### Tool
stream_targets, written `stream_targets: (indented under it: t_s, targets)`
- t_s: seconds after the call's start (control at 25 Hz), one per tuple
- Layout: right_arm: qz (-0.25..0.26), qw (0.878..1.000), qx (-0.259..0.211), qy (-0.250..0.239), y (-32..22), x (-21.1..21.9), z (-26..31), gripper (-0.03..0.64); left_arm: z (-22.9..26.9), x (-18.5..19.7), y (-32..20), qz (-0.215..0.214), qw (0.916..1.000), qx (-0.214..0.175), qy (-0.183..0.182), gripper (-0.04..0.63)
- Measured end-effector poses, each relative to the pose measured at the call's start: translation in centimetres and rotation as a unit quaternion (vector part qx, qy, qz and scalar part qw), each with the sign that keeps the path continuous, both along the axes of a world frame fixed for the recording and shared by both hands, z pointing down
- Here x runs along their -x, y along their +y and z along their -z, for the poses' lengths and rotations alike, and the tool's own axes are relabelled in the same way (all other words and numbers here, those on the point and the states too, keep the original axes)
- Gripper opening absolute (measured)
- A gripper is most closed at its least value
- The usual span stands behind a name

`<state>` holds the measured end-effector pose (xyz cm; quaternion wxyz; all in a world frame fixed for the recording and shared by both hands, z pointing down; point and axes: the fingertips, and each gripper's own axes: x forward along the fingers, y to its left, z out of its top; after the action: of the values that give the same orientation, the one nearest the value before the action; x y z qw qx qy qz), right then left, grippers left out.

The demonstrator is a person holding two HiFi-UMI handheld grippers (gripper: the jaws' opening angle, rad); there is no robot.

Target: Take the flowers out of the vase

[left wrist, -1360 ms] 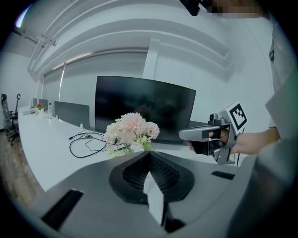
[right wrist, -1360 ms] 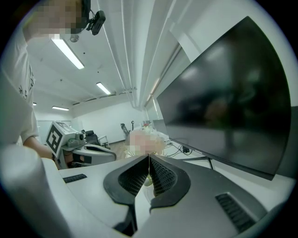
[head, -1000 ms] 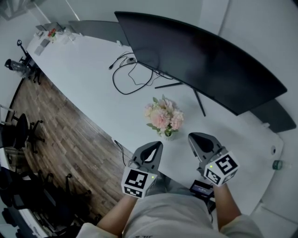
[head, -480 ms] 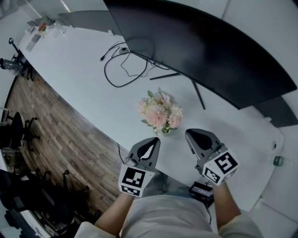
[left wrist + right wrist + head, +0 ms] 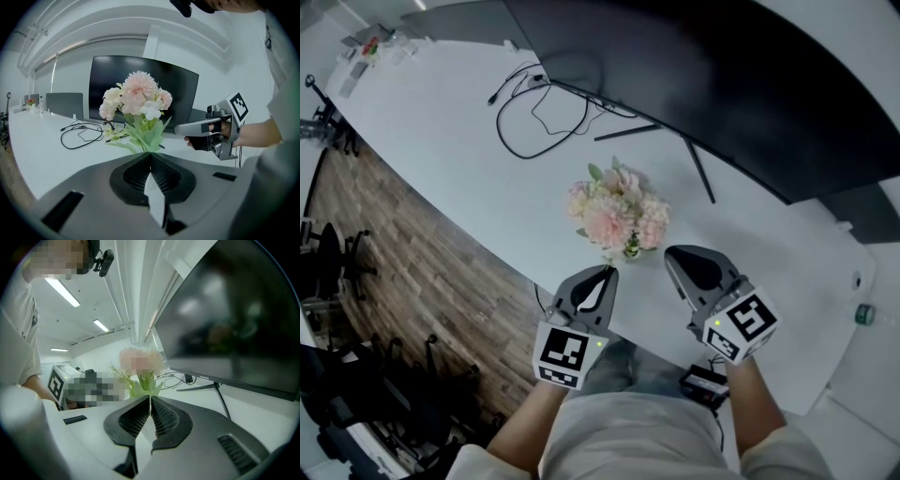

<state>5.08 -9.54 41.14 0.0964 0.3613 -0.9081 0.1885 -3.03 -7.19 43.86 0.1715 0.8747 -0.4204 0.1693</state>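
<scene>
1. Head view: the flowers (image 5: 617,211) stand in their vase (image 5: 631,251) close to the desk's (image 5: 441,131) near edge, in front of the monitor (image 5: 722,84). The left gripper (image 5: 607,272) and right gripper (image 5: 671,255) flank the vase, probably lining up a grab.
2. Left gripper view: the jaws are pressed together, empty, and aimed at the stems.
3. Right gripper view: the jaws are likewise closed on nothing. I judge they must open before gripping.

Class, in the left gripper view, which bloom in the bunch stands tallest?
The big pale pink bloom at top centre; the cream bloom to its left and the small white bloom below it sit lower.
</scene>
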Motion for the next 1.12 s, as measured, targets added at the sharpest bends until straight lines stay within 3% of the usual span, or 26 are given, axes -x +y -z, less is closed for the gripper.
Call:
stream_targets:
  t_s: [0.2,0.44,0.64,1.12]
  targets:
    - [0.003,1.0,0.0,0.006,-0.4,0.3,-0.7,0.035,-1.1,-0.2,-0.2,-0.006,0.9999,0.011,-0.004,0.02]
    - [0.017,1.0,0.007,0.007,-0.6,0.8,-1.6,0.039,-2.0,-0.6,-0.5,-0.017,0.9996,0.021,-0.004,0.096]
    - [0.027,1.0,0.01,0.008,-0.7,1.6,-2.0,0.121,-3.3,-1.1,-0.8,-0.028,0.9994,0.021,-0.001,0.156]
    - [0.051,0.999,0.017,0.008,-0.8,2.8,-3.4,0.162,-5.5,-2.4,-1.2,-0.05,0.9983,0.026,-0.015,0.224]
